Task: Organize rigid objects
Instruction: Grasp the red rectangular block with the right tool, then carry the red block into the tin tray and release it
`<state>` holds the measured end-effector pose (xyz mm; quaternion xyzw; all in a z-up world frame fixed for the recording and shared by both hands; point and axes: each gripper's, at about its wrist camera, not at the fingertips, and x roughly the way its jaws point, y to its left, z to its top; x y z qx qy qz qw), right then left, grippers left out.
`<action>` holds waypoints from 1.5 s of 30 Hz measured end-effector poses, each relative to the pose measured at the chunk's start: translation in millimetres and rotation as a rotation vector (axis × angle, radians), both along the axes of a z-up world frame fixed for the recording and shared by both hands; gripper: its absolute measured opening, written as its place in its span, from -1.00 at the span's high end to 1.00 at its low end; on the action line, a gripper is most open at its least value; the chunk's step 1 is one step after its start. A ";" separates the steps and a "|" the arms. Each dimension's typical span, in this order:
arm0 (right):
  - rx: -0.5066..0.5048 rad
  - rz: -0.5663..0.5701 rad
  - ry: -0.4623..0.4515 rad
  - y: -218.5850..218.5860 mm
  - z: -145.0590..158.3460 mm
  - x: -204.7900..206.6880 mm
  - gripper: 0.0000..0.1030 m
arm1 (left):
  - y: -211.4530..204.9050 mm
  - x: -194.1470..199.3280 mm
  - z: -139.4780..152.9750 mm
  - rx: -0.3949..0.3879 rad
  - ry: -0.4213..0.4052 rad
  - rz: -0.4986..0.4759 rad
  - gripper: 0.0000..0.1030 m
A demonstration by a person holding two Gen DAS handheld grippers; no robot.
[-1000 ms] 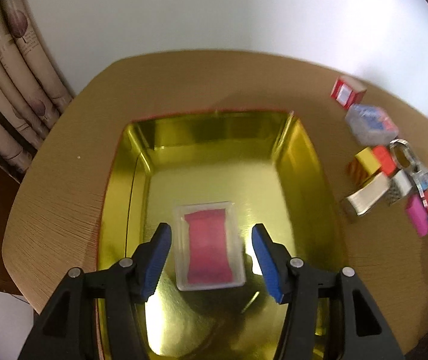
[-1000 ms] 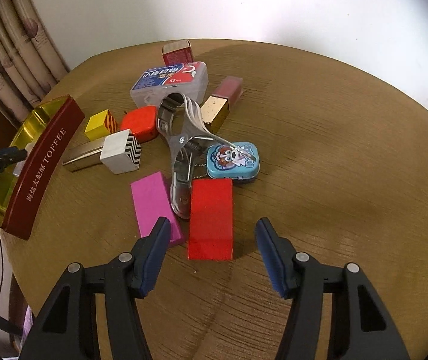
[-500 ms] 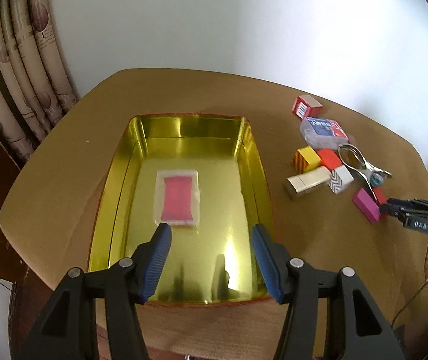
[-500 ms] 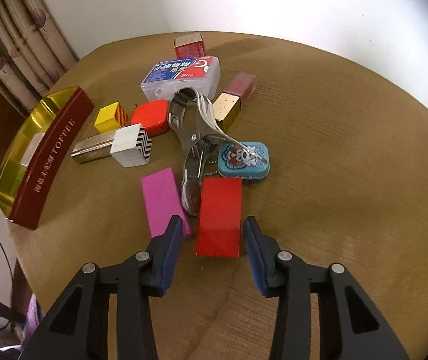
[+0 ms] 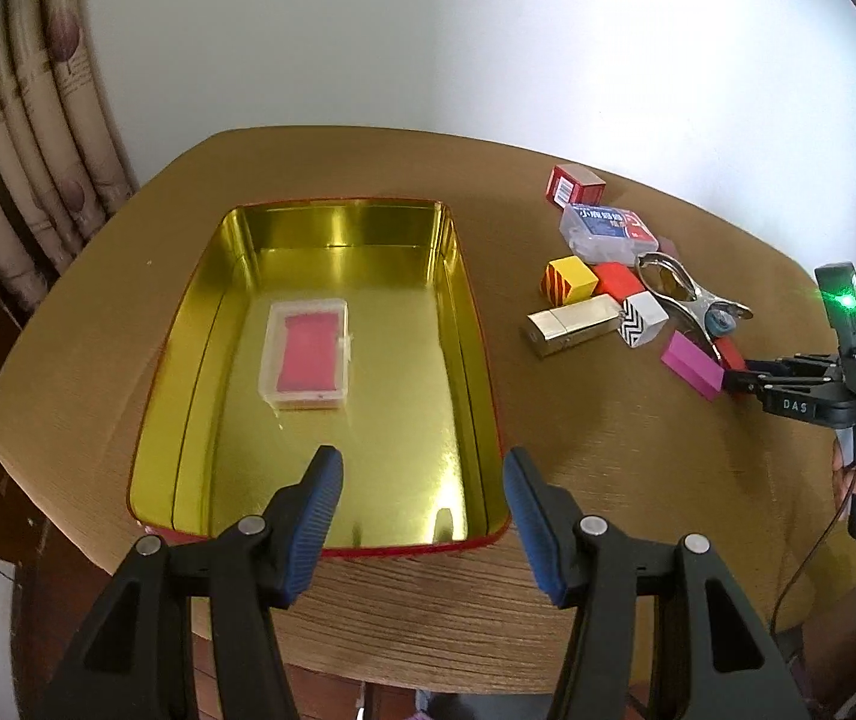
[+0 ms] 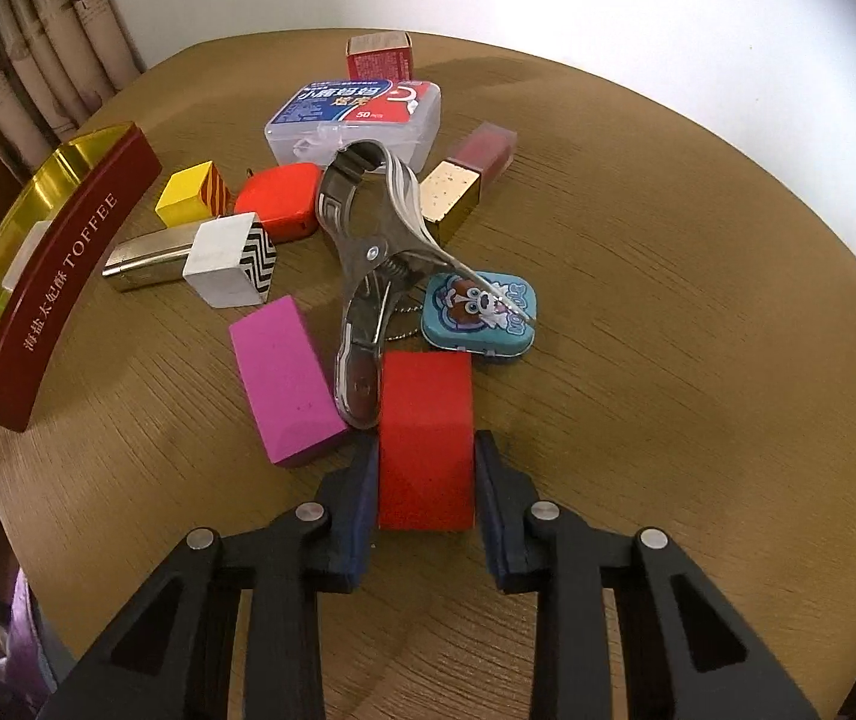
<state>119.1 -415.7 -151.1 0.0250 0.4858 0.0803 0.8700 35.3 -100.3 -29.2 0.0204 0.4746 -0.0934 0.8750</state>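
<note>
A red block (image 6: pixel 425 420) lies flat on the round wooden table, next to a pink block (image 6: pixel 284 378) and a metal clip (image 6: pixel 368 252). My right gripper (image 6: pixel 426 450) is closing on the red block, and both blue pads touch its long sides. In the left wrist view the right gripper (image 5: pixel 734 375) sits low at the pile's near end. My left gripper (image 5: pixel 422 468) hangs open and empty above the near end of the gold tin (image 5: pixel 470 324). Inside the tin lies a clear case with a red card (image 5: pixel 308 354).
The pile also has a blue cartoon tin (image 6: pixel 479 318), a white zigzag block (image 6: pixel 230 264), a gold bar (image 6: pixel 146 255), a yellow block (image 6: pixel 194 201), an orange block (image 6: pixel 278 201), a floss box (image 6: pixel 356 114), a small red box (image 6: pixel 380 57) and a lipstick (image 6: pixel 464 180). Curtains hang at the left.
My right gripper moved forward over the red block and its jaws narrowed onto it. My left gripper drew back and up from the clear case, which stays in the tin.
</note>
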 end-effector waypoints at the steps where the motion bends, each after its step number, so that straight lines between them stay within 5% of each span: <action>1: 0.002 -0.002 -0.001 -0.2 -0.2 -0.9 0.47 | 1.3 -2.4 0.3 0.003 -0.007 0.013 -0.11; 7: 0.075 -0.047 -0.014 -10.5 4.6 -24.8 0.47 | 14.3 -22.5 11.4 0.040 -0.103 0.105 -0.11; 13: 0.195 -0.013 -0.067 1.1 41.2 -50.9 0.47 | 33.2 -40.6 17.1 0.075 -0.155 0.193 -0.11; 23: 0.264 0.289 -0.179 146.9 123.1 9.2 0.47 | 82.5 -49.2 -0.5 0.045 -0.094 0.322 -0.11; 31: 0.143 0.408 -0.073 247.6 96.6 113.4 0.47 | 96.4 -47.9 -5.3 0.062 -0.121 0.351 -0.11; 39: 0.022 0.458 -0.019 274.2 67.4 168.4 0.47 | 93.0 -38.1 -14.4 0.063 -0.087 0.319 -0.11; 45: 0.072 0.457 -0.013 279.2 59.3 177.3 0.29 | 92.7 -34.2 -20.2 0.065 -0.063 0.320 -0.11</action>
